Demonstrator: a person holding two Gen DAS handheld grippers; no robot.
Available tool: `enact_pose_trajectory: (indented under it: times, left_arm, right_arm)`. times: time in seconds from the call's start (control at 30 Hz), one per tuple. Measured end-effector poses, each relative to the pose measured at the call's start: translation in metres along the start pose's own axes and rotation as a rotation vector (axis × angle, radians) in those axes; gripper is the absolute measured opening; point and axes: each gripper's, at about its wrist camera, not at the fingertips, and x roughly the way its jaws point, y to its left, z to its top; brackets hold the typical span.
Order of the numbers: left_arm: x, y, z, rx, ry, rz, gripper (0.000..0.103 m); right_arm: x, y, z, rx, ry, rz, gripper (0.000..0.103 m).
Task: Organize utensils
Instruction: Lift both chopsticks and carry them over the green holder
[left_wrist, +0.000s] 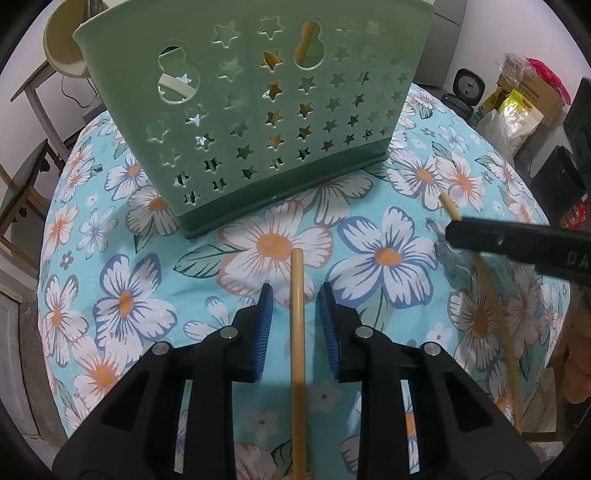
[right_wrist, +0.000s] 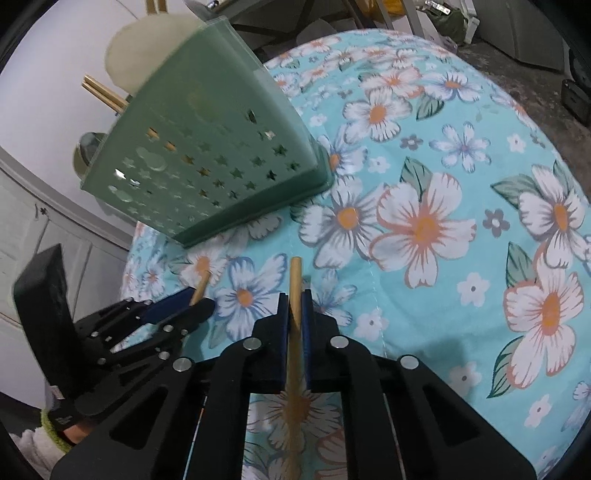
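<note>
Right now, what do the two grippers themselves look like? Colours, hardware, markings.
Both match. The left gripper and right gripper have black plastic linkage frames with round silver pins and blue ribbed pads. The right gripper's side bears pale embossed lettering, partly cut off. No cables visible.

You see a matt green plastic caddy (left_wrist: 258, 110), pale wooden-looking chopsticks (left_wrist: 297, 332), printed floral cloth (right_wrist: 424, 221), and ribbed, possibly rubber blue pads (left_wrist: 264, 325).

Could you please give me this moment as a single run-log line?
left gripper: open around chopstick | right gripper: shut on second chopstick | green holder: upright on floral cloth, chopsticks inside
</note>
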Motion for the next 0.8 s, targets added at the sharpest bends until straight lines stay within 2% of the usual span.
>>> enact_pose_trajectory:
  times: [0.2, 0.3, 0.33, 0.5, 0.63, 0.8]
  left_arm:
    - [0.000, -0.002, -0.001, 0.007, -0.004, 0.007, 0.024]
    - [0.000, -0.004, -0.001, 0.018, -0.009, 0.012, 0.015]
    - [0.000, -0.005, -0.001, 0.021, -0.011, 0.013, 0.007]
    - [-0.007, -0.001, 0.000, 0.005, -0.036, 0.003, 0.006]
    - [-0.033, 0.015, 0.003, -0.046, -0.093, -0.051, 0.006]
    - [-0.095, 0.036, 0.011, -0.107, -0.211, -0.157, 0.006]
  right_arm:
    - [-0.020, 0.004, 0.008, -0.004, -0.052, 0.022, 0.007]
    - [-0.028, 0.005, 0.010, -0.002, -0.072, 0.035, 0.007]
    - [-0.030, 0.006, 0.011, -0.002, -0.076, 0.036, 0.007]
    - [-0.039, 0.007, 0.011, 0.000, -0.093, 0.042, 0.007]
    - [-0.047, 0.006, 0.011, 0.004, -0.108, 0.048, 0.007]
    - [-0.057, 0.002, 0.012, 0.021, -0.133, 0.061, 0.006]
